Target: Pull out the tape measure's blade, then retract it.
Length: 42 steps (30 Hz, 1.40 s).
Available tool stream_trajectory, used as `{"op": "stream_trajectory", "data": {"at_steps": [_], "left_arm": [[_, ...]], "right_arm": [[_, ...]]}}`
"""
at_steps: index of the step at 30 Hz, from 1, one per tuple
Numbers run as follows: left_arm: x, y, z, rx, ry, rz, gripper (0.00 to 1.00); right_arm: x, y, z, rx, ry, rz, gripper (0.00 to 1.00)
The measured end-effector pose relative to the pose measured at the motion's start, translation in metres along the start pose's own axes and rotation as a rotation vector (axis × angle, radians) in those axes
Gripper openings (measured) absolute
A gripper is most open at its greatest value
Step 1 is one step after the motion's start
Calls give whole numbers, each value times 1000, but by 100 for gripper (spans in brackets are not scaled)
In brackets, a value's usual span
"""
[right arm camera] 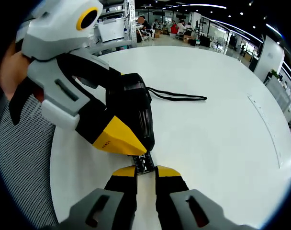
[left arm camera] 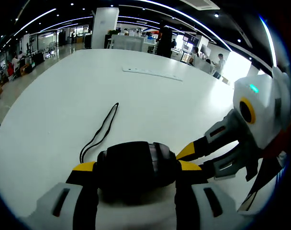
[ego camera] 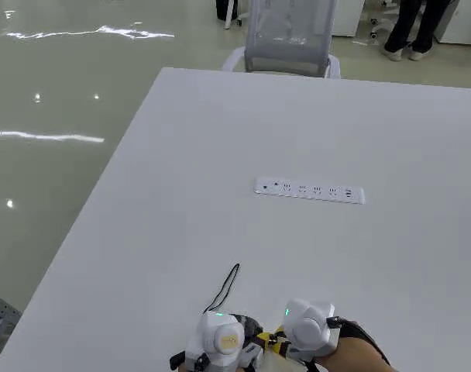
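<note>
While the white desk (ego camera: 220,155) carries a power strip (ego camera: 309,190) well away from the work, the black tape measure (right arm camera: 133,110) sits at its near end, clamped between the left gripper's (left arm camera: 136,175) jaws. The right gripper's (right arm camera: 144,173) jaws pinch the short bit of blade (right arm camera: 144,163) showing at the case, and the thin black strap (left arm camera: 101,132) trails loose on the desk.

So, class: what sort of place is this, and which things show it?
Probably an open-plan office: a large white table with a power strip on it, a mesh office chair, and a polished floor.
</note>
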State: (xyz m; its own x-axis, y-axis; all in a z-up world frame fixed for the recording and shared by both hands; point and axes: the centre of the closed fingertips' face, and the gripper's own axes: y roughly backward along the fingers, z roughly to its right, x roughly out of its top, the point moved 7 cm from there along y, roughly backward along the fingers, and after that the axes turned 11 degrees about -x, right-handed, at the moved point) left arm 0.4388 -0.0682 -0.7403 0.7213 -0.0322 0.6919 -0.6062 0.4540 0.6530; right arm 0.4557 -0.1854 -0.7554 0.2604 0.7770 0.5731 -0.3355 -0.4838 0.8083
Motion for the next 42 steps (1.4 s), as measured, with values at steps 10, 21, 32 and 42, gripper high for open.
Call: {"op": "stream_trajectory", "data": {"at_steps": [10,21,32,42], "left_arm": [[0,1,0,-8,2,1,62],[0,1,-1,-13,-6,-7,61],[0,1,-1,-28,6,-10,61],[-1,1,-2,-28,-6,-5,61]], "right_arm": [[2,-3,-1,7,-10,12,12],[4,-6,-1,12,-6,23,12],[8,-11,-5,14,-1,18,11],[9,-11,-4,18,33,27,13]]}}
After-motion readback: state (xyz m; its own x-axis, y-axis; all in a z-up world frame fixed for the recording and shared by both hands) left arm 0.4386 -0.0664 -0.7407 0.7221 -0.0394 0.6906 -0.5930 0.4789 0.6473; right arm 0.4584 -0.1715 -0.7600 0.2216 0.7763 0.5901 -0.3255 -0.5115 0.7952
